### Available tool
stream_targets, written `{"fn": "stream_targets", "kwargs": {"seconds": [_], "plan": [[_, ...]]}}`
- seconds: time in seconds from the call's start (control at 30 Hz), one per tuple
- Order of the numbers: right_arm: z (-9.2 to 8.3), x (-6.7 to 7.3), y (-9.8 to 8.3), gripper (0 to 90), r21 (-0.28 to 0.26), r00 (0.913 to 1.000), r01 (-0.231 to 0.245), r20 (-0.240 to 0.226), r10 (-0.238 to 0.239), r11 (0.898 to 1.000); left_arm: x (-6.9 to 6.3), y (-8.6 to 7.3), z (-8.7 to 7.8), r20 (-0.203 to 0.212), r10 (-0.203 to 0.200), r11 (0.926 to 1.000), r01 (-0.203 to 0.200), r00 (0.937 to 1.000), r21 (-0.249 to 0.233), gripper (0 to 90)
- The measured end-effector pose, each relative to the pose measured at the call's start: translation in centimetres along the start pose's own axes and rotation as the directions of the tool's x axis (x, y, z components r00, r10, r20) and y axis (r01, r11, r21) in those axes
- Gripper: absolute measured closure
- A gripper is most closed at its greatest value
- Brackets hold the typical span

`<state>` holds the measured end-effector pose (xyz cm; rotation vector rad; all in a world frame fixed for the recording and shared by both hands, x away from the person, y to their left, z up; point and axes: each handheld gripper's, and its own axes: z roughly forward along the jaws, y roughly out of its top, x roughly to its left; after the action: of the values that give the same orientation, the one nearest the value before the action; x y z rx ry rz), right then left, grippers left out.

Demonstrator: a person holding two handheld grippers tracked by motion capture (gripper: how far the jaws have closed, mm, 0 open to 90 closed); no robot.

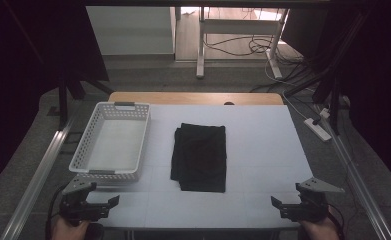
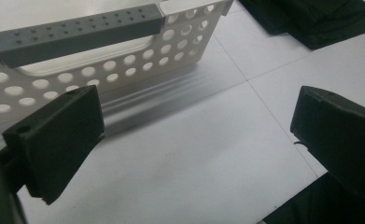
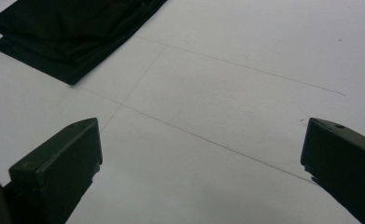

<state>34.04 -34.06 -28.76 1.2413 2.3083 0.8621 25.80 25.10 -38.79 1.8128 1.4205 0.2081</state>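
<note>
White worktop (image 1: 263, 145) is seen, black folded cloth (image 1: 200, 157) mid-frame, white basket (image 1: 111, 142) left. Left claw (image 1: 104, 205) and right claw (image 1: 282, 205) are wide open, empty. Likely the cloth's edge should be pinched softly.

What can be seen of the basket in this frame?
The basket is a white, plastic-looking rectangular tray with walls perforated by round holes and a grey handle bar at each short end. It looks empty and sits upright on the table's left side, left of the folded black cloth, not touching it. Neither gripper touches it.
</note>
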Motion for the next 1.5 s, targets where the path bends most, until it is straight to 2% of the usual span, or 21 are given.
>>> {"fn": "stream_targets", "kwargs": {"seconds": [0.5, 0.97, 1.23, 1.5], "plan": [[0.33, 0.35, 0.12, 0.0, 0.028, 0.999, 0.045, -0.011, -0.044, 0.999, -0.09, 0.04, 0.09, 0.0, 0.008, 0.9999, -0.008, 1.0, 0.014, 2.0], [0.49, 0.43, 0.16, 0.0, 0.042, 0.9985, 0.054, -0.016, -0.053, 0.998, 0.01, 0.04, 0.05, -0.001, -0.003, 0.9999, 0.003, 1.0, 0.014, 0.9], [0.57, 0.53, 0.18, 0.0, 0.046, 0.9976, 0.066, -0.023, -0.065, 0.997, -0.18, 0.03, -0.1, 0.002, 0.012, 0.9999, -0.012, 0.9999, 0.002, 0.0], [0.63, 0.53, 0.21, 0.0, 0.051, 0.9975, 0.068, -0.025, -0.067, 0.996, -0.73, 0.3, 0.12, 0.036, 0.032, 0.9995, -0.032, 0.9988, -0.009, 0.0]]}}
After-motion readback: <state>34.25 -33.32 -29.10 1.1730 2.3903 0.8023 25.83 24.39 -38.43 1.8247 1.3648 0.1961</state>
